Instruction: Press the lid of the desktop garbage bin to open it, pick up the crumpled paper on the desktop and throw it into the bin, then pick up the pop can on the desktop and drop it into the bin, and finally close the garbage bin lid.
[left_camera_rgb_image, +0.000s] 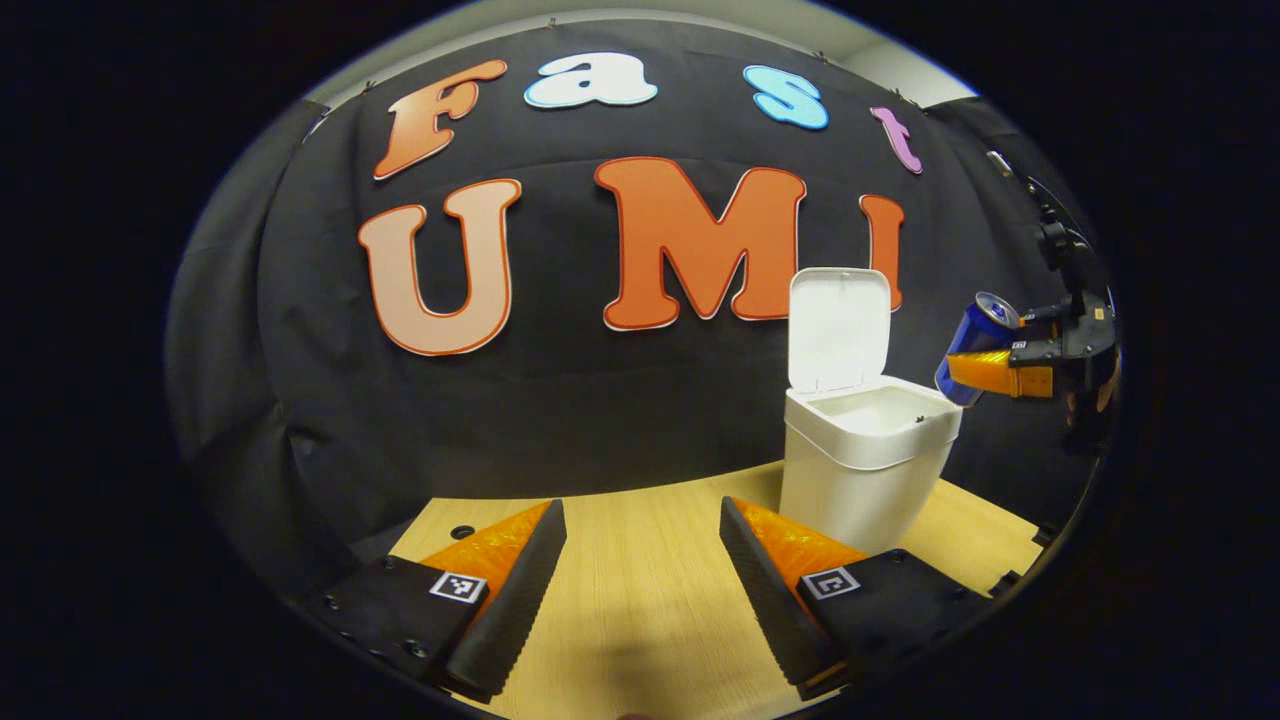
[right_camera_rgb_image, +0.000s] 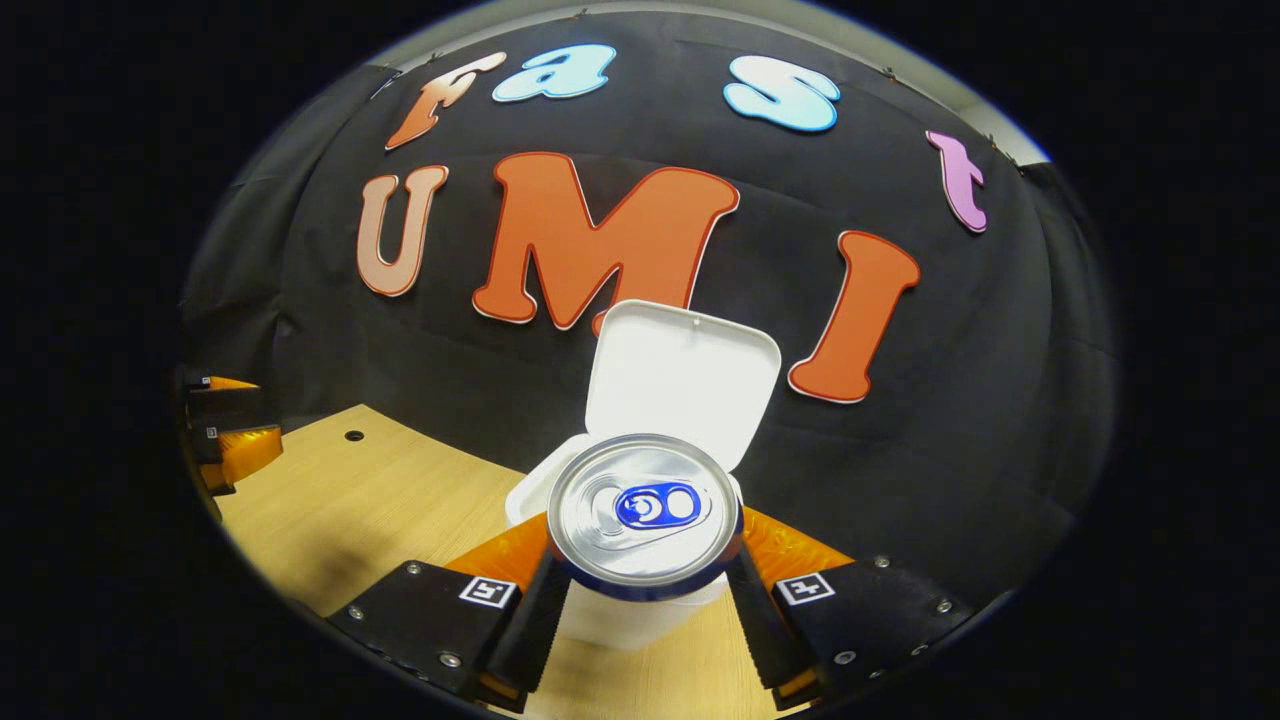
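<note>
Pop can (right_camera_rgb_image: 643, 520) clamped between right gripper (right_camera_rgb_image: 645, 600) fingers, above open bin (right_camera_rgb_image: 530, 495).

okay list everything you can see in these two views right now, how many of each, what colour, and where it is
garbage bin: one, white, standing on the right part of the table, near the far edge.
bin lid: one, white, swung up and open at the back of the bin.
pop can: one, blue with a silver top, held in the air tilted beside the bin's right rim, not yet over the opening.
table: one, light wood, with a small dark hole near its far left corner.
booth wall: black cloth behind the table.
left gripper: one, low over the table left of the bin, fingers apart, holding nothing.
right gripper: one, both fingers pressing the can's sides.
</note>
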